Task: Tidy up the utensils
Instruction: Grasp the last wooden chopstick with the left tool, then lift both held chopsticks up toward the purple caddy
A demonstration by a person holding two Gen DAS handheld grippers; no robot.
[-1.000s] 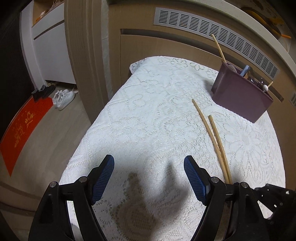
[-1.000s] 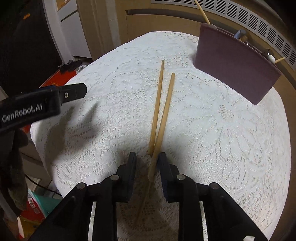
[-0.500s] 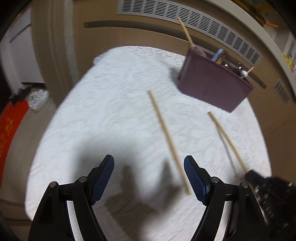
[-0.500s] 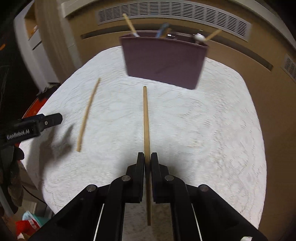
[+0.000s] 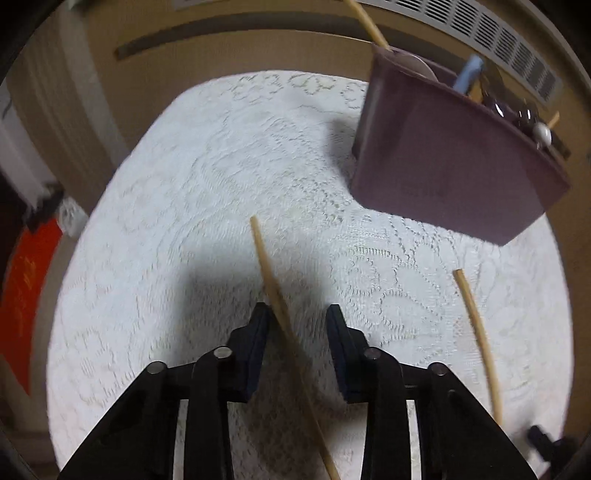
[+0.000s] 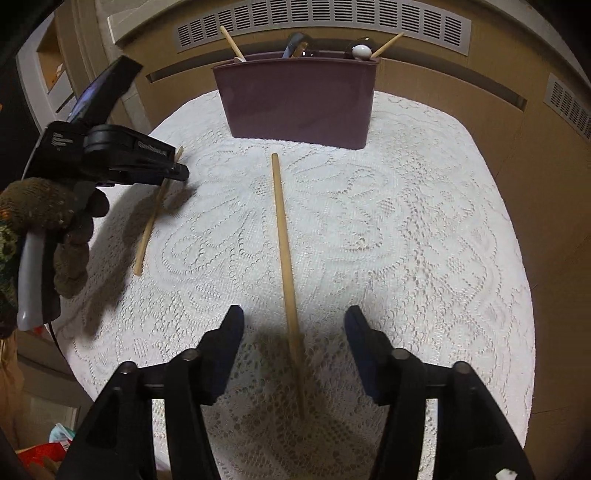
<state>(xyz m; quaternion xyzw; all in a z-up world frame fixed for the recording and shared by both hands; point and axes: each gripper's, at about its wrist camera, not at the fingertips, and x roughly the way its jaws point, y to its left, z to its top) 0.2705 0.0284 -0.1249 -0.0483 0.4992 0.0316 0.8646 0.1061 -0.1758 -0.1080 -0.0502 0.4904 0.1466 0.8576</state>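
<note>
Two wooden chopsticks lie on the white lace tablecloth (image 6: 406, 229). One chopstick (image 5: 280, 317) runs between the fingers of my left gripper (image 5: 297, 314), whose jaws are partly closed around it with a gap on the right side. It also shows in the right wrist view (image 6: 153, 218), where the left gripper (image 6: 177, 171) reaches over it. The other chopstick (image 6: 286, 258) lies between the wide-open fingers of my right gripper (image 6: 293, 321), untouched; it shows in the left wrist view (image 5: 478, 339). A purple utensil holder (image 6: 299, 99) stands at the far side with several utensils.
The holder (image 5: 454, 155) holds a chopstick, a blue handle and metal utensils. Behind the table is a wood panel wall with a vent grille (image 6: 325, 18). The table edge drops off at left toward a red mat (image 5: 22, 295).
My right gripper has opened and let go of its chopstick, which now lies on the cloth. My left gripper has moved over the other chopstick and narrowed its jaws around it.
</note>
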